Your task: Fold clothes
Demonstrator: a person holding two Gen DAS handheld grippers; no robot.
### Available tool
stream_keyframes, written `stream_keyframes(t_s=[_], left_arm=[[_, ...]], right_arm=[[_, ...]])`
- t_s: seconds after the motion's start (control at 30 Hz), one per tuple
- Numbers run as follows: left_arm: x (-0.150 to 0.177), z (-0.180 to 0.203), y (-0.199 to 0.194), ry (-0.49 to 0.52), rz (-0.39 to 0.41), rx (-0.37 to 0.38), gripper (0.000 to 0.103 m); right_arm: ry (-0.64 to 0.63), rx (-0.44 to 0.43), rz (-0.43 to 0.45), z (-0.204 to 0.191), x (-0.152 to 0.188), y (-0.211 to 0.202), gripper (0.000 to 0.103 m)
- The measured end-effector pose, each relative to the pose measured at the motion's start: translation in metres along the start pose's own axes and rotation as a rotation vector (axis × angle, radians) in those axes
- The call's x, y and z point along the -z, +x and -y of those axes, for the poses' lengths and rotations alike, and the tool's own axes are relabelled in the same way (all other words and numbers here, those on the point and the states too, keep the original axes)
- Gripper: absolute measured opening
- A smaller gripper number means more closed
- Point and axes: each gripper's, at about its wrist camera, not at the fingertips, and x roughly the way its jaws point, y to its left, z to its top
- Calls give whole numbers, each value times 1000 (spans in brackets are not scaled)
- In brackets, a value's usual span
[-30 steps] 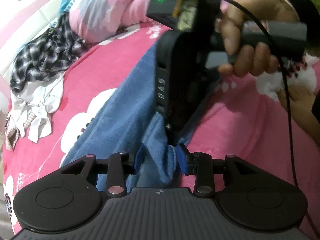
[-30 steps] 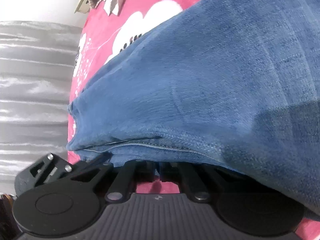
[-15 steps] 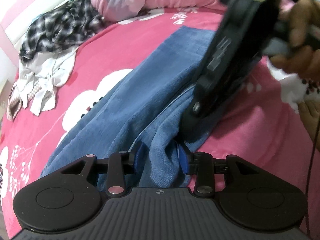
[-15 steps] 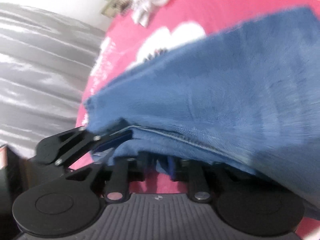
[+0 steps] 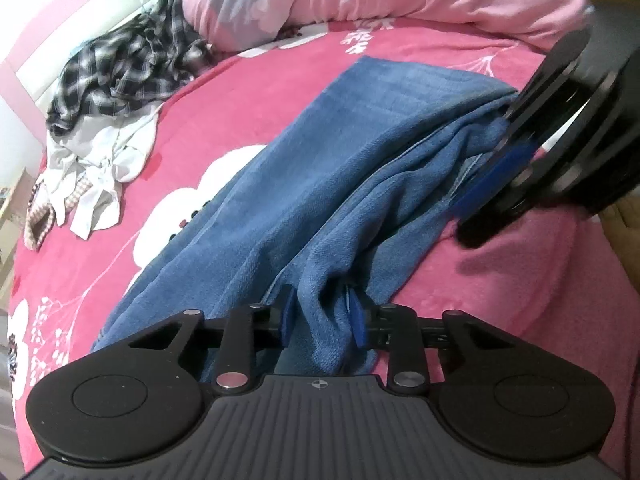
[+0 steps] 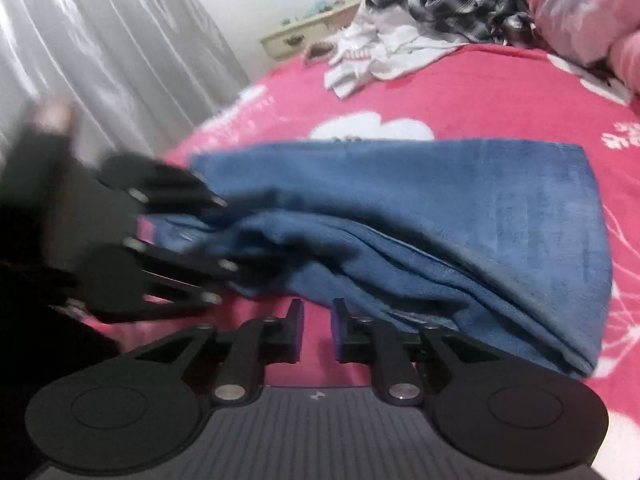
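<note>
One gripper has let go: the right gripper (image 6: 317, 330), jaws narrowing on nothing, has lifted clear of the jeans (image 5: 340, 176) on the pink bedspread (image 5: 240, 80); the left gripper (image 5: 322, 322) is closing on a bunched fold, so this fold looks laid.

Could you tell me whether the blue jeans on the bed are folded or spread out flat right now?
Folded: the blue jeans lie doubled lengthwise, layered edges stacked along one side, one end bunched between the left gripper pads.

White characters, seemingly Chinese, are printed on the pink bedspread (image 5: 248, 92) in the left wrist view, near the pillows; they are too small and distorted to read; white marks at the right edge of the right wrist view are equally illegible; nothing else carries text.
</note>
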Motion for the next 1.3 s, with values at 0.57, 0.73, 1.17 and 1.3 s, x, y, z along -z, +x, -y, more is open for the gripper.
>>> stream_keyframes(t_s=[0.57,0.73,1.17,1.3], left_arm=[[22,26,-2,242,74,-87,25],[26,32,-2,284,84,-109,25],[37,42,2,383,111,-162,25],[41,46,1,420,129,-174,25]], right_arm=[[-97,42,132,13,9,-15,10],[-16,-118,97,2,-5,-14,10],[265,-140,-33,33,-29,47,14],[13,-126,17,16,-28,6,18]])
